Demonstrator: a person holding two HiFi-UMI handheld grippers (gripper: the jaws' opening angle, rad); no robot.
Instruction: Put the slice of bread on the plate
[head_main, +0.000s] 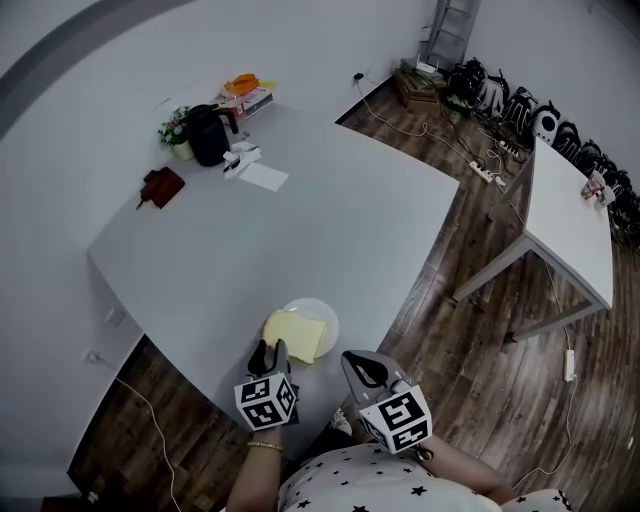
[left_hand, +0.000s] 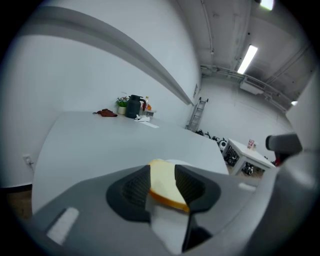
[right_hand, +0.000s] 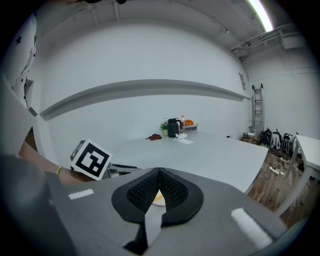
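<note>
In the head view a pale yellow slice of bread (head_main: 295, 335) lies on a small white plate (head_main: 322, 312) near the front edge of the grey table. My left gripper (head_main: 268, 352) is at the slice's near edge. In the left gripper view the bread (left_hand: 165, 189) sits between the spread jaws of that gripper (left_hand: 162, 169), and the pads do not clamp it. A sliver of the plate (left_hand: 186, 163) shows behind the slice. My right gripper (head_main: 362, 370) hangs off the table's edge to the right of the plate, with its jaws (right_hand: 159, 172) closed tip to tip and empty.
A black kettle (head_main: 208, 135), a small plant (head_main: 176, 128), a brown object (head_main: 161, 186) and papers (head_main: 262, 176) stand at the table's far corner. A second white table (head_main: 570, 225) stands to the right over wooden floor with cables and gear along the wall.
</note>
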